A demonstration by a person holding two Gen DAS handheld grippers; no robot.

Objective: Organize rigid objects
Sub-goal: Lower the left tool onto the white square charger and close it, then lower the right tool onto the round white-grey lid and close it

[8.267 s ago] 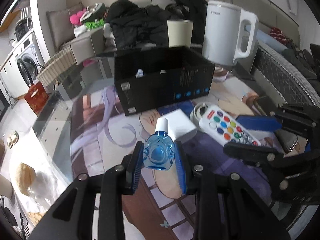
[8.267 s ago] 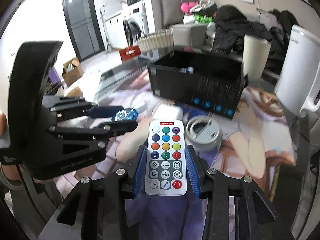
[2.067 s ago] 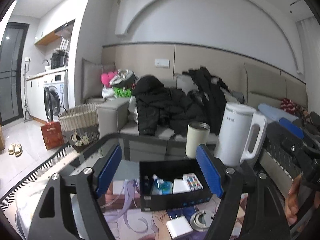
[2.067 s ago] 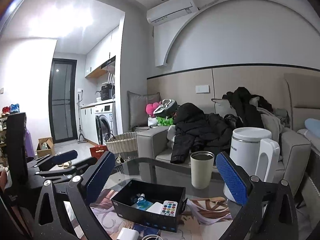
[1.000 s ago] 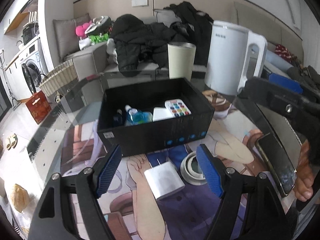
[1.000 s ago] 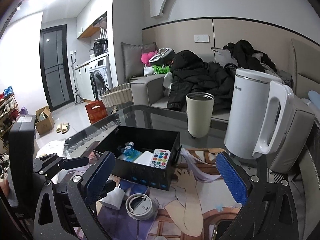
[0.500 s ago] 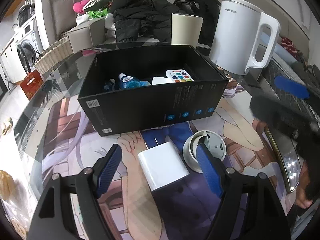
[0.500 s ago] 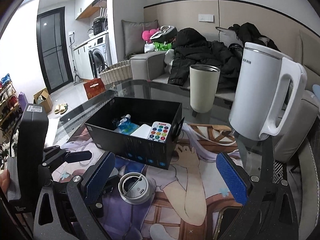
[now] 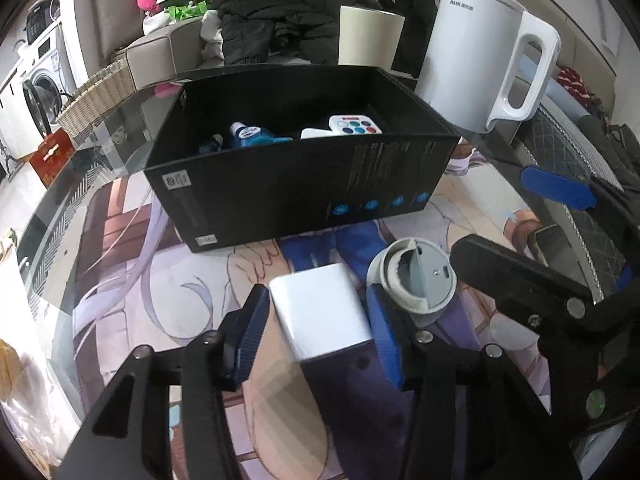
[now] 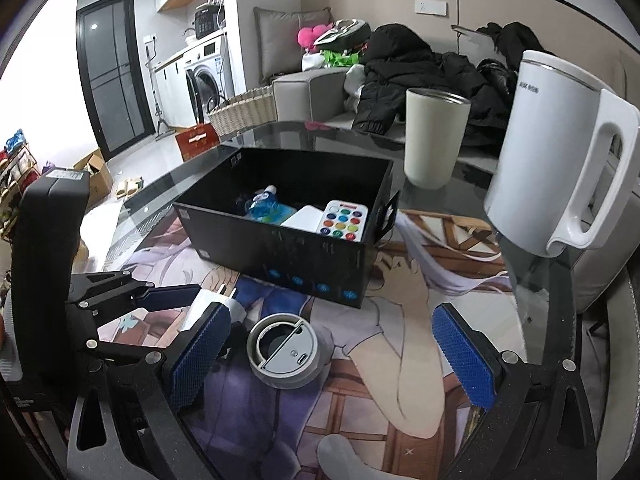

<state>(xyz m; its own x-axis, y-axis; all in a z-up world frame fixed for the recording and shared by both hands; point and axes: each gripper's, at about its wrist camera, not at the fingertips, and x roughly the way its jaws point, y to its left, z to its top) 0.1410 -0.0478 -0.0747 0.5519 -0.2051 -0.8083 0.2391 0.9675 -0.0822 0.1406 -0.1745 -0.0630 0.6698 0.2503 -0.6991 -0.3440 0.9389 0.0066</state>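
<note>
A black box [image 9: 304,184] [image 10: 280,252] on the glass table holds a blue bottle [image 9: 256,136] [image 10: 264,206], a white block and a colour-button remote [image 9: 354,125] [image 10: 344,220]. My left gripper [image 9: 316,320] straddles a white charger block [image 9: 322,310] [image 10: 208,304] on the table; its blue pads [image 9: 250,330] stand close to both sides, with a small gap on the left. A round grey-white device [image 9: 416,280] [image 10: 284,350] lies to its right. My right gripper [image 10: 328,356] is wide open, with the round device between its fingers.
A white kettle [image 9: 476,52] [image 10: 556,148] and a beige tumbler [image 9: 368,36] [image 10: 434,140] stand behind the box. A phone [image 9: 546,242] lies at the table's right edge. A sofa with dark jackets [image 10: 416,76] is beyond.
My left gripper has dropped to the table and narrowed around the white charger block. My right gripper has moved lower and closer to the round device, still wide open.
</note>
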